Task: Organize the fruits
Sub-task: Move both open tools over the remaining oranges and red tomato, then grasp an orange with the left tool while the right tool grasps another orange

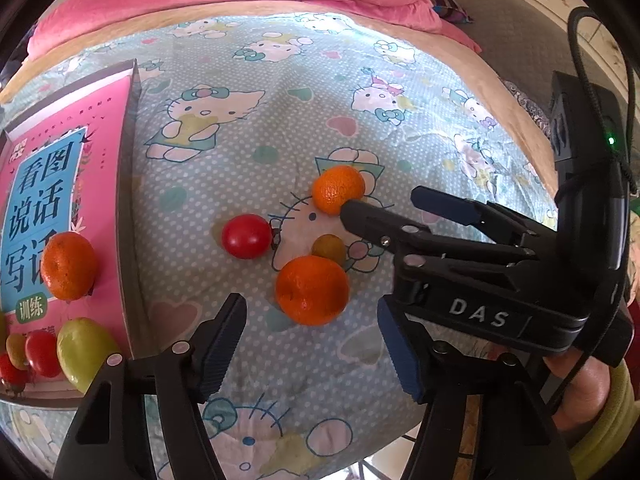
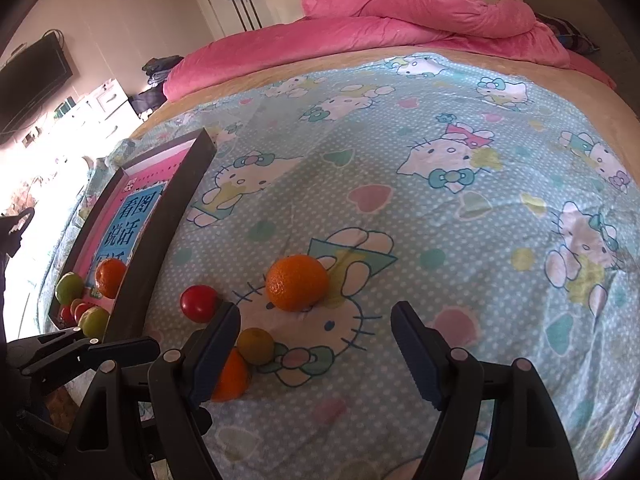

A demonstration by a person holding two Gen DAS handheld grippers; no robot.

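Note:
On the Hello Kitty bedsheet lie a near orange [image 1: 311, 290], a far orange [image 1: 338, 189] [image 2: 297, 282], a red tomato [image 1: 246, 236] [image 2: 199, 303] and a small olive-green fruit [image 1: 329, 249] [image 2: 256, 345]. My left gripper [image 1: 314, 354] is open and empty, just short of the near orange, which is half hidden behind my right gripper's left finger [image 2: 230, 376]. My right gripper [image 2: 316, 354] [image 1: 380, 204] is open and empty, its tips close to the far orange. A dark tray [image 1: 127, 184] [image 2: 168, 216] at left holds an orange [image 1: 69, 266], a green fruit [image 1: 86, 354] and red tomatoes [image 1: 42, 354].
The tray is lined with a pink book with blue Chinese lettering [image 1: 48, 196]. A crumpled pink quilt [image 2: 420, 12] lies at the far side of the bed. The bed's near edge [image 1: 420, 436] is just below the grippers. A TV [image 2: 32, 76] hangs on the left wall.

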